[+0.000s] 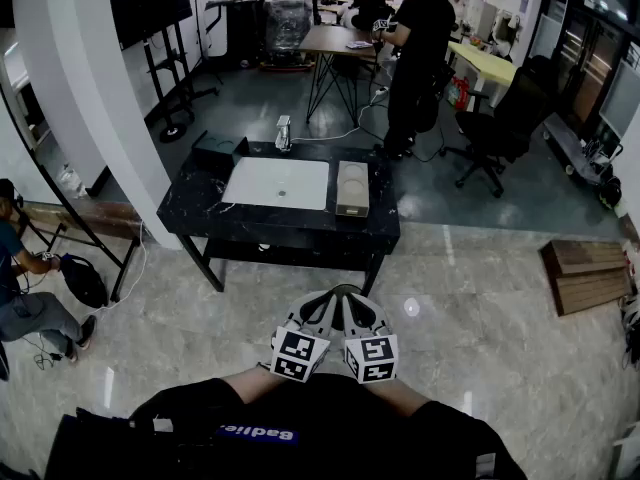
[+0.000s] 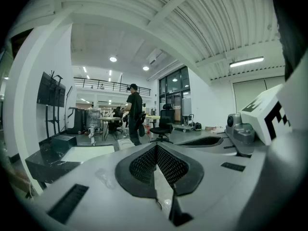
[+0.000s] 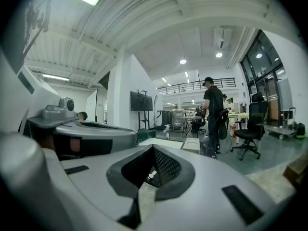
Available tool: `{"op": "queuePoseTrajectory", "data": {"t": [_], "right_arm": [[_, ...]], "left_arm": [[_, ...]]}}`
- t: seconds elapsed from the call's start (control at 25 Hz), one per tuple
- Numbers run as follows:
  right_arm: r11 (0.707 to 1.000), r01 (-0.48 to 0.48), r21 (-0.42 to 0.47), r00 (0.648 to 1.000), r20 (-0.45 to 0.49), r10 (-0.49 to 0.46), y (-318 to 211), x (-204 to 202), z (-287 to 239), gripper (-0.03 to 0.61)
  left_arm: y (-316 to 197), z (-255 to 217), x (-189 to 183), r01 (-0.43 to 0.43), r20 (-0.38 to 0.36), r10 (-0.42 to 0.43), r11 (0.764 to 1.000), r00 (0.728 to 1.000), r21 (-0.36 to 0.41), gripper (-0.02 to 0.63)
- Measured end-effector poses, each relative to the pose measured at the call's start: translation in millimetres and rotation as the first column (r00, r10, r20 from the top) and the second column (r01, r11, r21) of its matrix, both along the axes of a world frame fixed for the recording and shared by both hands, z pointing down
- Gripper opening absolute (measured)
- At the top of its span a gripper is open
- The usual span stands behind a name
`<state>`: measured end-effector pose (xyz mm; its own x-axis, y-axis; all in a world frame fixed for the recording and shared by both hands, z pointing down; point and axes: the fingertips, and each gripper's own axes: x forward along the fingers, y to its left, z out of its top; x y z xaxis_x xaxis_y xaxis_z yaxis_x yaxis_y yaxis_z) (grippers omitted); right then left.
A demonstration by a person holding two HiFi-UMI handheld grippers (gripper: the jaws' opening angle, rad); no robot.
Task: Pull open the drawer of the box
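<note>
Table: black, white veining. Mat on it: white. Box: pale grey-beige. Left gripper, right gripper: light grey, black mesh-pattern pads, black-on-white square marker cubes. Near floor: glossy grey-beige.

The table has a black, white-veined top, glossy like stone; the white sheet and pale box on it are matt. The near floor is polished, reflective tile. The left gripper and right gripper are matt grey plastic with dark dimpled pads.
</note>
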<state>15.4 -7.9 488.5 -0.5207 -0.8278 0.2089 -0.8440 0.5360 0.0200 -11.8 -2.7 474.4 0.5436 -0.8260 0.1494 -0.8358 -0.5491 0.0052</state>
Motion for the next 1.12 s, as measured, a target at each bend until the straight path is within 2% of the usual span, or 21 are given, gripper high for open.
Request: {"op": "queuePoseTrajectory", "data": {"t": [0.8, 1.12], "right_arm": [[1.0, -0.002, 0.0, 1.0, 0.01, 0.002, -2.2, 4.7, -1.7, 0.002], [1.0, -0.009, 0.009, 0.998, 0.068, 0.009, -0.9, 9.7, -6.4, 0.002]], "left_arm": [[-0.3, -1.8, 3.4, -0.009, 0.007, 0.009, 1.0, 1.0, 0.0, -0.008], [1.0, 0.2, 6.0, -0.017, 0.002, 0.017, 1.0, 1.0, 0.0, -0.008]]}}
